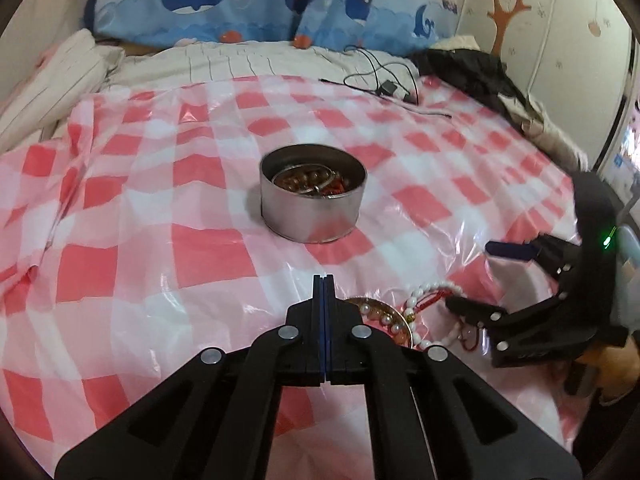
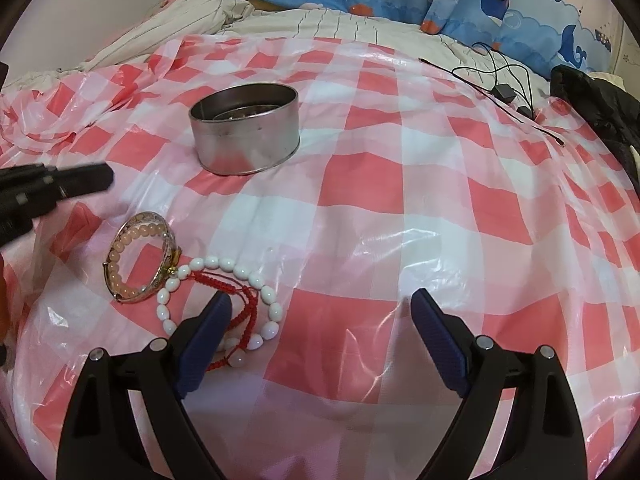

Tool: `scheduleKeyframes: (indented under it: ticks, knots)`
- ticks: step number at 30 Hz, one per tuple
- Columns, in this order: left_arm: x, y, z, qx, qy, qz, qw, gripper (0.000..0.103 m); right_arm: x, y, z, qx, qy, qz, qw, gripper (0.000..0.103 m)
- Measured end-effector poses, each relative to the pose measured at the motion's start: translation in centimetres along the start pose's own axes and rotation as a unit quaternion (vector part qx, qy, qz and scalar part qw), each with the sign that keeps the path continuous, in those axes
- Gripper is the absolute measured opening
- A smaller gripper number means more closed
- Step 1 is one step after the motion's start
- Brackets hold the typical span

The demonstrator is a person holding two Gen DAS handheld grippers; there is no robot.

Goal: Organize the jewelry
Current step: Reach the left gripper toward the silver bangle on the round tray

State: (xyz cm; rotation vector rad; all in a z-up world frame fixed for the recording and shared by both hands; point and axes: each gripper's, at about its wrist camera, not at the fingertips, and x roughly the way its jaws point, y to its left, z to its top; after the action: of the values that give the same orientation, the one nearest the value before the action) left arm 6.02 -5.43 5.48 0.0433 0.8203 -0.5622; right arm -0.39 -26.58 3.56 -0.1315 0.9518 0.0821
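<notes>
Jaws beside two bracelets (image 2: 150, 258), one tin (image 2: 245, 128)

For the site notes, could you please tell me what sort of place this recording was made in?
Most likely a bedroom, with a bed as the work surface: whale-print pillows at the far end, striped bedding under a pink checked plastic sheet, and cartoon-decorated wall beside it.

Both grippers are black plastic: the left gripper (image 1: 324, 280) and the right gripper (image 2: 320, 308) have blue pads (image 2: 208, 340), silver rivets (image 1: 289, 333) and triangular cut-outs.
</notes>
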Motion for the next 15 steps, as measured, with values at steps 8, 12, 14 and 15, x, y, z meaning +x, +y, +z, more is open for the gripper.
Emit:
scheduleKeyframes:
  ticks: [8,12,14,15]
  knots:
    - [3.4,-1.9,-1.4,0.044,0.046,0.023,0.9977,0.031,0.0,0.1,-0.1,-0.001,0.001,0.008,1.0,0.087]
    - [3.7,-1.8,-1.6,0.04,0.05,0.028,0.9975,0.032,0.0,0.3,-0.2,-0.005,0.001,0.01,1.0,0.087]
    - [3.7,-1.4,-1.6,0.031,0.051,0.024,0.998,0.025,0.0,0.3,-0.2,-0.005,0.002,0.01,1.0,0.087]
    - [3.8,-1.4,-1.7,0.029,0.055,0.022,0.9979,0.011,0.1,0.3,-0.2,-0.005,0.002,0.01,1.0,0.087]
